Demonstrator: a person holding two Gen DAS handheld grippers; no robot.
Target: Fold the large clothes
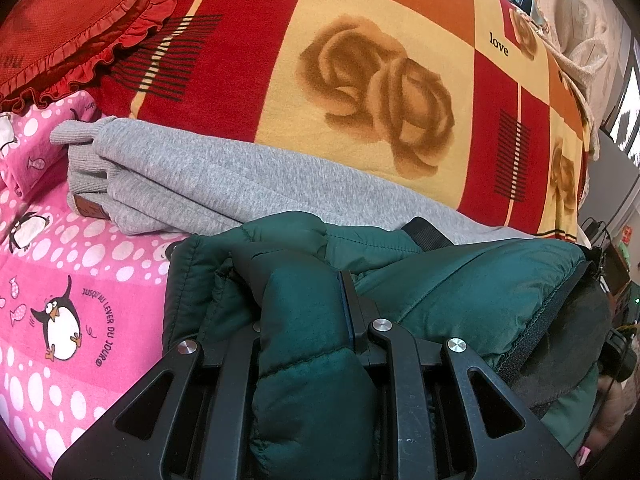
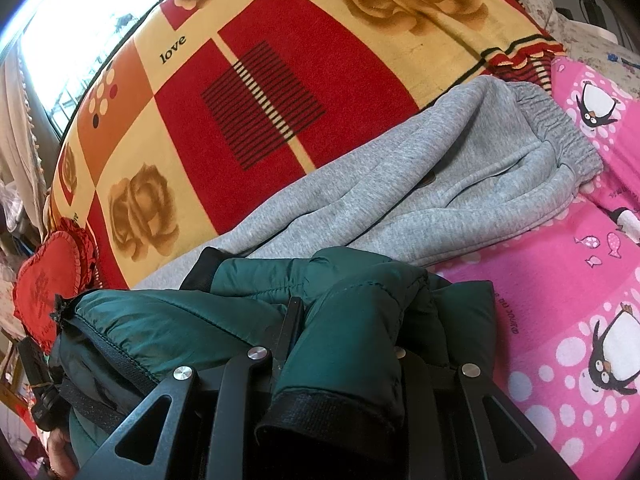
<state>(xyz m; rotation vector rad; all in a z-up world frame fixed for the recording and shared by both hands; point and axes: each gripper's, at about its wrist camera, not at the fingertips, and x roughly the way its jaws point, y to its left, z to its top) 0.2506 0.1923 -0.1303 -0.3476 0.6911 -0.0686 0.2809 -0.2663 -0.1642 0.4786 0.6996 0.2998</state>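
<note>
A dark green puffer jacket lies bunched on the bed right in front of both cameras. In the left wrist view my left gripper is shut on a thick padded fold of it. Only the right finger shows; the fabric covers the other one. In the right wrist view my right gripper is shut on a sleeve of the jacket, whose black cuff hangs back towards the camera. Its left finger shows beside the sleeve; the right one is hidden.
Grey sweatpants lie just beyond the jacket. Behind them is a red and yellow rose blanket. A pink penguin sheet covers the bed. A red frilled cushion sits at the edge.
</note>
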